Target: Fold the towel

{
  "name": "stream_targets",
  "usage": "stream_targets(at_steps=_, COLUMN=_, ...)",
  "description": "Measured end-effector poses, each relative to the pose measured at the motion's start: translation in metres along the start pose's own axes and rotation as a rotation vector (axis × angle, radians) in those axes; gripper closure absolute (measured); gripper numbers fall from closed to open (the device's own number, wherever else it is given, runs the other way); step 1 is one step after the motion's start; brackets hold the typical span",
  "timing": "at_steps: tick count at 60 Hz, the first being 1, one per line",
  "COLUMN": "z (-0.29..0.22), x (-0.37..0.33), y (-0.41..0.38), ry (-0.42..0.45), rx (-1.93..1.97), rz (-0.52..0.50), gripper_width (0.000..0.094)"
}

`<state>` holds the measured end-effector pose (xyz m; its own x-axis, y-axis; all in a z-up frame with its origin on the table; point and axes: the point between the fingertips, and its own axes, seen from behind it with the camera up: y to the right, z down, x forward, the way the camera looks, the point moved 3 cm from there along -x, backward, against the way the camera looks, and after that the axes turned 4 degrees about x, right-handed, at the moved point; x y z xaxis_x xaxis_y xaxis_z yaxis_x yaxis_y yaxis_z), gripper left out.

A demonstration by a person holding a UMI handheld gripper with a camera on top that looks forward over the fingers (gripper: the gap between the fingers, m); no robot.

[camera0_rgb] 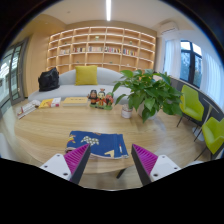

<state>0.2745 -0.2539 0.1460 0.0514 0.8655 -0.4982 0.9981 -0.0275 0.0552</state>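
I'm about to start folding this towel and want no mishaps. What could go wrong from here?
1. The hand-held gripper is open and short of the blue patterned towel; a shallow pinch at its near edge might slip off.
2. The towel lies flat on the smooth wooden table, so it may slide rather than fold.
3. The potted plant stands just beyond the towel; a wide sweep could brush its leaves.

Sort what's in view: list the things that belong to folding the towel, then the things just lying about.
Belongs to the job:
- blue patterned towel, flat on the wooden table, just ahead of the fingers
- gripper, open, holding nothing

Just lying about:
- potted plant
- small toys
- green chairs
- sofa
- bookshelf
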Motion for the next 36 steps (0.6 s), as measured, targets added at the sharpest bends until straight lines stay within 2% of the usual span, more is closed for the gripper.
stream_targets(at_steps=24, z=0.013, x=-0.115, y=-0.050, ry=0.026, rx=-0.010, rz=-0.062, gripper_width=0.0086)
stream_targets(at_steps=36, z=0.013, x=-0.141, y=-0.053, ry=0.048, rx=-0.029, rz=-0.081, gripper_width=0.0088)
